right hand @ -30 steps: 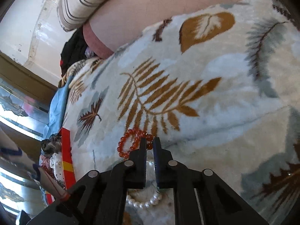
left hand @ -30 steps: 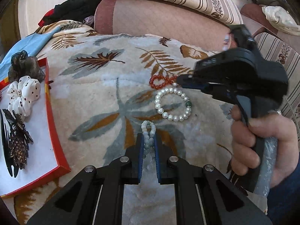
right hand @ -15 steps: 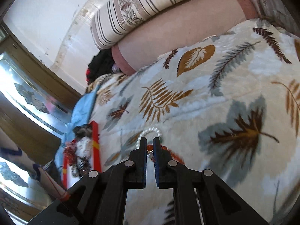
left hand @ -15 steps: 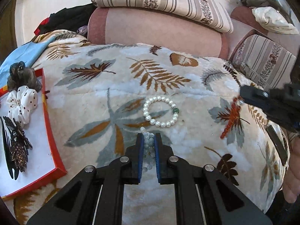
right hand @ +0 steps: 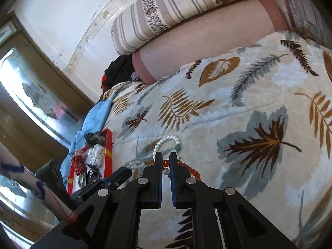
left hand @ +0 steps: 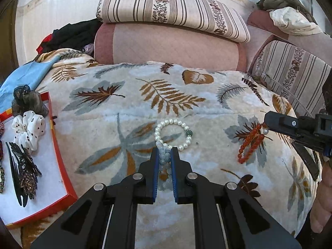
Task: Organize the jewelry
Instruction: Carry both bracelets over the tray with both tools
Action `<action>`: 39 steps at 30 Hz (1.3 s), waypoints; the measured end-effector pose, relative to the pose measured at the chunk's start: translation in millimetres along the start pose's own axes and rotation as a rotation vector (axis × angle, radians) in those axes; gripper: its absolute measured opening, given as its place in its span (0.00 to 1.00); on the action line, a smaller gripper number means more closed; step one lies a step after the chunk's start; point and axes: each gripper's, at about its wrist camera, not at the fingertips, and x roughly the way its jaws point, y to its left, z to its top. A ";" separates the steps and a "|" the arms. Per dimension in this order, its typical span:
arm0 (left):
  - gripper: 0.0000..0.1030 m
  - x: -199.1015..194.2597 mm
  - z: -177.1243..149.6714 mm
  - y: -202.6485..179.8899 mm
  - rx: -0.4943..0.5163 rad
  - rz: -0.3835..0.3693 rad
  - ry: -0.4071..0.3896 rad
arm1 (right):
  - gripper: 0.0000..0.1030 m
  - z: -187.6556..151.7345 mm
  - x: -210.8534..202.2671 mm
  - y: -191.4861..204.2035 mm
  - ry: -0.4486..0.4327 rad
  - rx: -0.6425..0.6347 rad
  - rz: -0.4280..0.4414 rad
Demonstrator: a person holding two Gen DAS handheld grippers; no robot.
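Note:
A pale blue bead bracelet (left hand: 164, 157) is pinched between the jaws of my left gripper (left hand: 165, 152), which is shut on it just above the leaf-patterned blanket (left hand: 145, 95). A white pearl bracelet (left hand: 174, 133) with one green bead lies on the blanket right beyond those fingertips. My right gripper (right hand: 165, 157) is shut on a red-orange bead bracelet (right hand: 187, 169); in the left wrist view that red bracelet (left hand: 250, 144) dangles from the right gripper (left hand: 266, 124) at the right. The pearl bracelet (right hand: 166, 144) also shows beyond the right fingertips.
A red-rimmed white tray (left hand: 62, 166) at the left holds a spotted scrunchie (left hand: 29, 128), a dark hair claw (left hand: 27, 101) and a black comb clip (left hand: 22, 172). Striped cushions (left hand: 170, 8) and a pink bolster (left hand: 166, 45) lie behind. A hand (left hand: 322, 203) grips the right tool.
My right gripper has lifted the red bracelet off the blanket and carried it away to the right, up from beside the pearl bracelet. The left gripper has kept hold of the pale blue bracelet, barely moving.

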 end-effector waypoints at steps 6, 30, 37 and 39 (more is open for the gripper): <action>0.10 -0.8 -0.8 -5.1 0.032 0.023 -0.008 | 0.07 -6.7 8.6 6.8 0.027 -0.031 0.012; 0.10 -9.3 1.5 0.0 0.041 0.041 -0.023 | 0.07 -13.7 13.6 25.9 0.036 -0.078 0.039; 0.10 -25.9 0.9 5.6 0.035 0.056 -0.055 | 0.07 -18.6 14.4 42.8 0.039 -0.077 0.059; 0.10 -33.6 1.2 13.2 0.022 0.061 -0.067 | 0.07 -21.2 15.1 52.2 0.037 -0.087 0.062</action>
